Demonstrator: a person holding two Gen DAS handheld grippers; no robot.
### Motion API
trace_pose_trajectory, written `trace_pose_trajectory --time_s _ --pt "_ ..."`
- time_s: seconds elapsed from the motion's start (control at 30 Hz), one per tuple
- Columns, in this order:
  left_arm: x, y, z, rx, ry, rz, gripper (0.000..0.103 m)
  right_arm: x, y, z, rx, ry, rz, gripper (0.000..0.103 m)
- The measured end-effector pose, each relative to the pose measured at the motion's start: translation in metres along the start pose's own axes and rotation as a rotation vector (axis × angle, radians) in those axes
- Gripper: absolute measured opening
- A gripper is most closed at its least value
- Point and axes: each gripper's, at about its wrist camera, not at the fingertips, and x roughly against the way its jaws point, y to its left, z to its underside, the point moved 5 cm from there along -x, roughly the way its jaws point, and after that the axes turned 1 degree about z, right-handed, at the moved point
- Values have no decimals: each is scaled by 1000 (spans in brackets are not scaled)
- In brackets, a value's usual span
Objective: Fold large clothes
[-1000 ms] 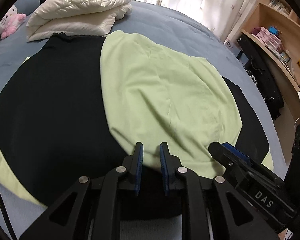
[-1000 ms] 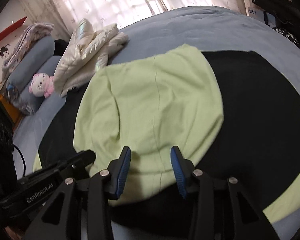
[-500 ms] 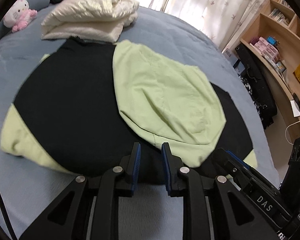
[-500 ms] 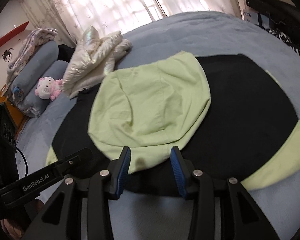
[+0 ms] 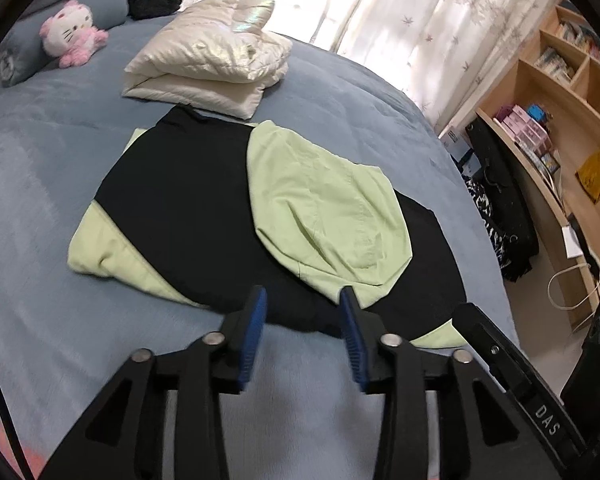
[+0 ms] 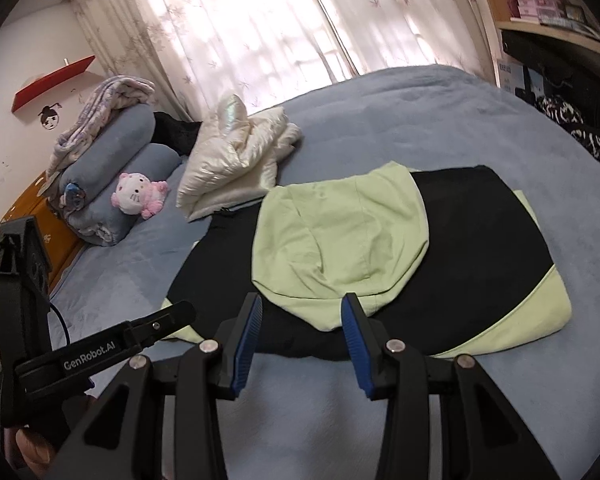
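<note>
Left wrist view: folded garment (image 5: 188, 216) lies lengthwise across the bed (image 5: 32, 184)

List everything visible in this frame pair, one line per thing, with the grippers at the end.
Garment: one, black with light green hood and sleeves, flat on bed, hood laid over its back.
Padded jacket: one, cream, folded, beyond garment's collar.
Plush cat: one, white and pink, by rolled pillows.
Rolled pillows: two, grey-blue, stacked at bed's head.
Bed: one, blue cover.
Curtains: white, leaf print, behind bed.
Shelves: wooden, beside bed.
Left gripper: black, blue pads, open, empty, jaws just opening.
Right gripper: same, open, empty.
</note>
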Motion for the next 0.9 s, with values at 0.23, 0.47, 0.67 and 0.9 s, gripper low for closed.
trace_pose_trajectory --time_s 0.23,0.47,0.67,0.9 --pt "18 17 8 46 5 -17 45 16 11 7 26 2 -10 42" --pt "13 40 22 81 47 -53 49 11 17 20 43 46 -21 42" --pt "-10 59 34 129 115 -48 50 -12 20 33 52 99 -22 42" --pt "-37 85 35 261 155 27 58 -36 22 39 68 139 -33 42"
